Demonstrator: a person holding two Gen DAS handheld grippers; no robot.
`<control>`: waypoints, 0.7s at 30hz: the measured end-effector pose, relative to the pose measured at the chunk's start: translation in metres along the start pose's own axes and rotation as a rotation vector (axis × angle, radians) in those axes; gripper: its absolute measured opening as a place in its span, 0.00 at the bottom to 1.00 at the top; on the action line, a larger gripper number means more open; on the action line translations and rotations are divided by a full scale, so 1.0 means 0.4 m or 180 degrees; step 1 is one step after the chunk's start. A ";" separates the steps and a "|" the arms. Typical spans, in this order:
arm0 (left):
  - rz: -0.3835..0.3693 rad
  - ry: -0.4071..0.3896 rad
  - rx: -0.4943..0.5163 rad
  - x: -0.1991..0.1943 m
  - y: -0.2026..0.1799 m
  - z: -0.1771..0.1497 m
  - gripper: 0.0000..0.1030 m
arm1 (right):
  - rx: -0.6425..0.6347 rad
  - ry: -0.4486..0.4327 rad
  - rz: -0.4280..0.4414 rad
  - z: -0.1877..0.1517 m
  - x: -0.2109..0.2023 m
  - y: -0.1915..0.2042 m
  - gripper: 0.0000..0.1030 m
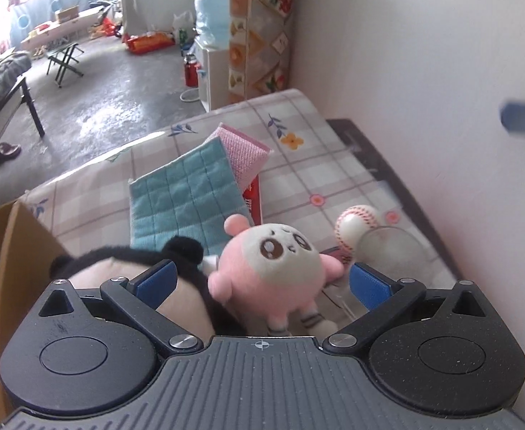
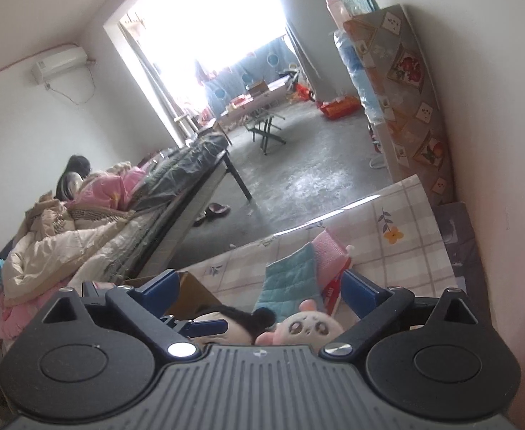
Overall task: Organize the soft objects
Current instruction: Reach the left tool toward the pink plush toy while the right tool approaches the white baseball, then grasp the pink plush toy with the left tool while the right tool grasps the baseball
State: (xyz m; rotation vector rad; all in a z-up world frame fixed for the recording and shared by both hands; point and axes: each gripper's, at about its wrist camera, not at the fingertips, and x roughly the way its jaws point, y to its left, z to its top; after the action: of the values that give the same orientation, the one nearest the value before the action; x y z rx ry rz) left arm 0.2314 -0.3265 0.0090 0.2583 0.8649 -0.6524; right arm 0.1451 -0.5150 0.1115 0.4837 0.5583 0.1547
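A pink and white plush point(image 1: 273, 265) with big brown eyes lies on the checked bedsheet point(image 1: 298, 122). It sits between the wide-apart blue pads of my left gripper point(image 1: 262, 283), which is open and does not press on it. To its left lies a black and cream plush point(image 1: 137, 272). Behind them a teal quilted cloth point(image 1: 183, 204) and a pink cloth point(image 1: 244, 150) rest on a red box point(image 1: 253, 197). My right gripper point(image 2: 262, 290) is open and empty, hovering above the pink plush point(image 2: 312, 328) and the black plush point(image 2: 233, 319).
A cardboard box point(image 1: 15, 243) stands at the left. A baseball point(image 1: 357, 222) and a clear bowl point(image 1: 391, 251) lie to the right, near the white wall point(image 1: 424, 71). A person point(image 2: 72, 175) sits on another bed across the room. A blurred blue bar point(image 1: 524, 120) shows at the right edge.
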 end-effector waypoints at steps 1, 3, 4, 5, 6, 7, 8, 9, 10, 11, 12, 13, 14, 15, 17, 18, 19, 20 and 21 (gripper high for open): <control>-0.0012 0.0026 0.0039 0.017 0.001 0.009 1.00 | 0.0020 0.0044 0.0019 0.015 0.023 -0.011 0.96; -0.0051 0.0066 0.0098 0.043 0.001 0.015 0.99 | 0.0055 0.0156 0.0006 0.043 0.072 -0.028 0.96; -0.0069 0.0089 0.0129 0.055 -0.002 0.018 0.99 | 0.0057 0.0207 0.0013 0.052 0.097 -0.034 0.96; -0.0082 0.0121 0.0170 0.069 -0.005 0.021 0.99 | 0.0078 0.0234 0.0009 0.060 0.119 -0.039 0.96; -0.0093 0.0149 0.0218 0.082 -0.010 0.024 0.99 | 0.0076 0.0277 -0.0004 0.065 0.141 -0.045 0.96; -0.0101 0.0177 0.0270 0.093 -0.013 0.023 0.99 | 0.0060 0.0317 -0.0012 0.068 0.162 -0.050 0.96; -0.0087 0.0207 0.0311 0.104 -0.016 0.023 0.99 | 0.0057 0.0341 -0.0039 0.071 0.183 -0.059 0.96; -0.0053 0.0233 0.0330 0.112 -0.017 0.021 0.98 | 0.0062 0.0370 -0.0093 0.071 0.201 -0.069 0.96; -0.0034 0.0256 0.0335 0.120 -0.016 0.019 0.98 | 0.0052 0.0418 -0.0158 0.069 0.221 -0.080 0.96; -0.0047 0.0282 0.0337 0.128 -0.014 0.018 0.96 | 0.0046 0.0478 -0.0214 0.065 0.239 -0.096 0.96; -0.0064 0.0318 0.0341 0.134 -0.012 0.017 0.94 | 0.0060 0.0564 -0.0287 0.062 0.258 -0.115 0.96; -0.0067 0.0353 0.0347 0.142 -0.009 0.015 0.93 | 0.0088 0.0669 -0.0388 0.056 0.278 -0.133 0.95; -0.0057 0.0377 0.0352 0.149 -0.008 0.013 0.93 | 0.0103 0.0780 -0.0489 0.050 0.297 -0.154 0.94; -0.0064 0.0377 0.0367 0.152 -0.009 0.011 0.93 | 0.0097 0.0883 -0.0585 0.042 0.315 -0.170 0.93; -0.0096 0.0376 0.0388 0.154 -0.011 0.010 0.91 | 0.0122 0.1084 -0.0760 0.025 0.346 -0.207 0.91; -0.0110 0.0377 0.0378 0.156 -0.012 0.011 0.90 | 0.0146 0.1198 -0.0824 0.015 0.360 -0.224 0.88; -0.0139 0.0383 0.0379 0.157 -0.013 0.011 0.90 | 0.0160 0.1304 -0.0881 0.006 0.370 -0.239 0.83; -0.0170 0.0403 0.0378 0.160 -0.014 0.010 0.90 | 0.0174 0.1391 -0.0924 -0.001 0.380 -0.252 0.82; -0.0177 0.0407 0.0391 0.164 -0.016 0.009 0.90 | 0.0185 0.1478 -0.0952 -0.010 0.387 -0.259 0.81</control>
State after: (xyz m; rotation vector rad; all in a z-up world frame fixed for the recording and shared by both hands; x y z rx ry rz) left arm 0.2607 -0.3609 -0.0389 0.3910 0.9583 -0.7484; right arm 0.2742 -0.5627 -0.0143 0.4155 1.0845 -0.0388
